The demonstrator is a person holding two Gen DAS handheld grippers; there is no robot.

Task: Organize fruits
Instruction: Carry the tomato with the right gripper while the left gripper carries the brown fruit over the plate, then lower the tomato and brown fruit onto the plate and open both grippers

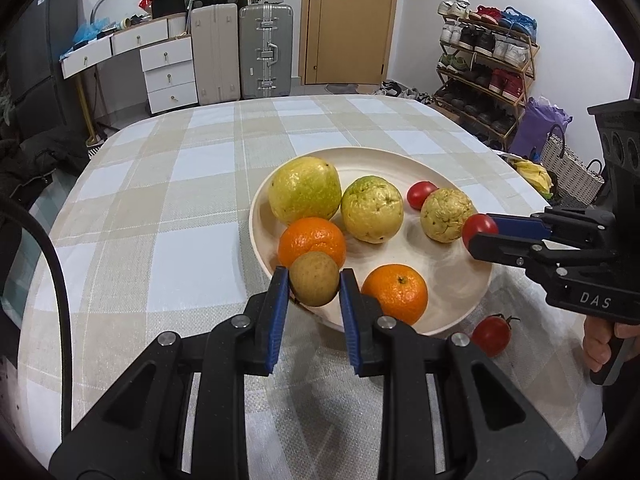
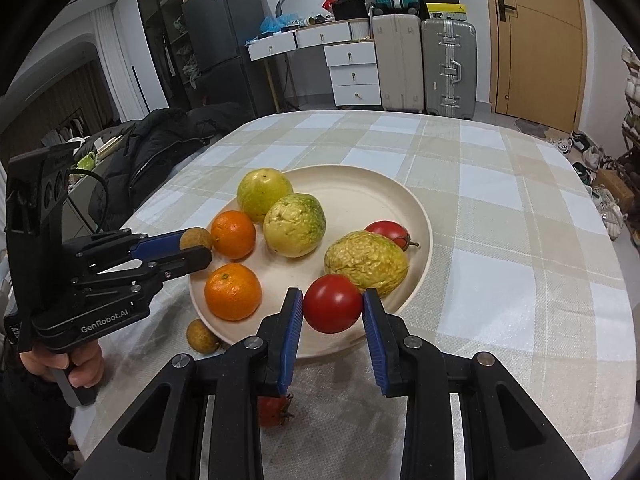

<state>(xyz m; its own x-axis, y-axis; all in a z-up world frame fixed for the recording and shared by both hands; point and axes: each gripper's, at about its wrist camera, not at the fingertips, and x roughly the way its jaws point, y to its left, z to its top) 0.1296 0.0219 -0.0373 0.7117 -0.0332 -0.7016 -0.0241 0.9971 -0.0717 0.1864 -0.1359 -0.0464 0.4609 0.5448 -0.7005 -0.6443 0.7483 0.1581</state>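
A cream plate [image 1: 448, 280] [image 2: 352, 192] holds three yellow-green guavas [image 1: 306, 190], two oranges [image 1: 394, 288] and a small red tomato [image 1: 420, 194]. My left gripper [image 1: 314, 286] is shut on a small brown longan [image 1: 315, 284] [image 2: 196, 239] above the plate's near rim. My right gripper [image 2: 332, 308] [image 1: 478, 236] is shut on a red tomato [image 2: 333, 303] [image 1: 479, 227] above the plate's edge. Another tomato [image 1: 491, 335] [image 2: 274, 411] lies on the cloth beside the plate. A second longan [image 2: 202, 336] lies on the cloth by the plate's rim.
The table has a checked cloth [image 1: 168, 200]. Beyond it stand suitcases [image 1: 266, 52], white drawers [image 1: 168, 76], a door [image 1: 348, 20] and a shoe rack [image 1: 486, 68]. A black coat [image 2: 160, 148] lies at the table's left edge.
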